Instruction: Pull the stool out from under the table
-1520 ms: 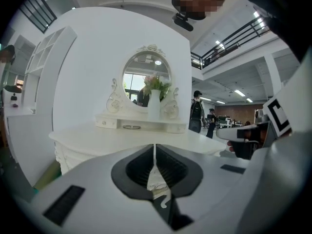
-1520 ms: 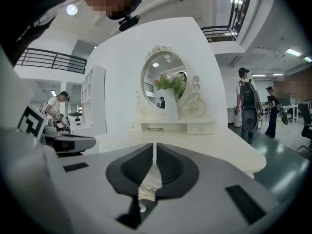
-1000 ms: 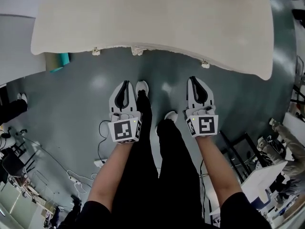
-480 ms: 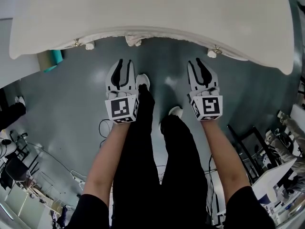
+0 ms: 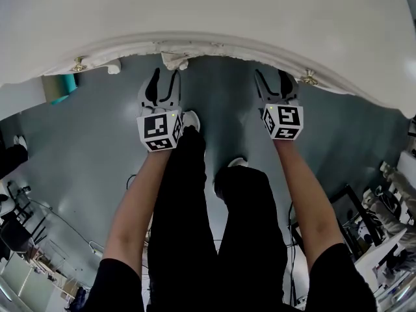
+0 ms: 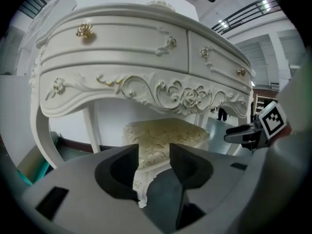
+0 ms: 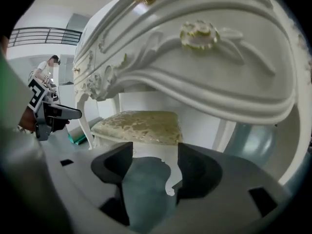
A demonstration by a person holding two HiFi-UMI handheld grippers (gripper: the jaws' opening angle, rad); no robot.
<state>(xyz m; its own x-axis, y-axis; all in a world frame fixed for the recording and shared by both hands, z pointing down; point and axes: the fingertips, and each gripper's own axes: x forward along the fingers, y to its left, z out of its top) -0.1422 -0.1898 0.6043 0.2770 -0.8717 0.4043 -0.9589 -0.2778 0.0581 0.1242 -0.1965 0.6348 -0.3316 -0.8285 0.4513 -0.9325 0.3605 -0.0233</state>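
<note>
The stool has a cream and gold patterned seat (image 6: 165, 133) and carved white legs, and it stands under the white table (image 5: 208, 18). The table top hides it in the head view. My left gripper (image 5: 162, 86) is at the table's front edge, jaws opening. One stool leg (image 6: 141, 179) shows between them in the left gripper view, and the pads do not press on it. My right gripper (image 5: 276, 83) is also at the edge, jaws opening wide. The seat (image 7: 139, 126) and a front leg (image 7: 168, 172) lie ahead of it, untouched.
The table's carved apron (image 6: 165, 89) with gold drawer knobs (image 6: 84, 31) hangs low over the stool. White table legs (image 6: 41, 135) flank it. The person's black-trousered legs and white shoes (image 5: 190, 119) stand on the grey floor. A teal object (image 5: 58, 86) sits left, cables at lower left.
Both grippers have moved forward to the table's front edge. Their jaws, shut a second ago, now stand apart. The table top fills more of the head view.
</note>
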